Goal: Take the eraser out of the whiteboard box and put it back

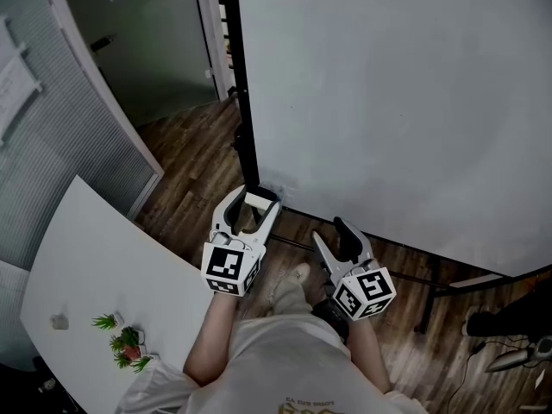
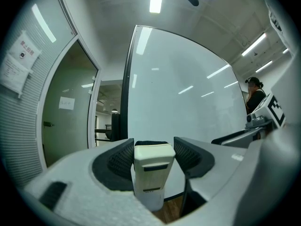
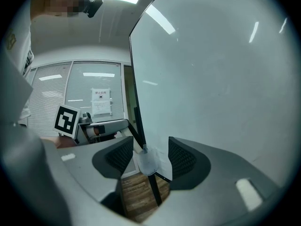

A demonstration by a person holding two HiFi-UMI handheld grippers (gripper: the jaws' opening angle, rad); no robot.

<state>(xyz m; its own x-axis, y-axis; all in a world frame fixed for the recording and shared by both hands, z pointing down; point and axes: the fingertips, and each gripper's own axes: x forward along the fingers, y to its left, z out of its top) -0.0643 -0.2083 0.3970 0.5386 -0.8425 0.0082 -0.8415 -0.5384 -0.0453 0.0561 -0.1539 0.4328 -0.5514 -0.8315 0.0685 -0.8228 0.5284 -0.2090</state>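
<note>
Evidently the eraser (image 2: 150,178), judged light and stiff, was clamped across its flat sides by the left hand-held gripper (image 2: 151,149); the right hand-held gripper (image 3: 149,157) was seen apart, empty.

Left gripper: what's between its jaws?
The eraser, upright, clamped by the left gripper on both sides; the left gripper view shows it.

eraser (image 2: 151,173): cream body, dark felt top, upright, gripped between jaws of left gripper (image 2: 153,146) | whiteboard box (image 3: 147,163): translucent, beyond jaw tips of right gripper (image 3: 149,147), untouched
</note>
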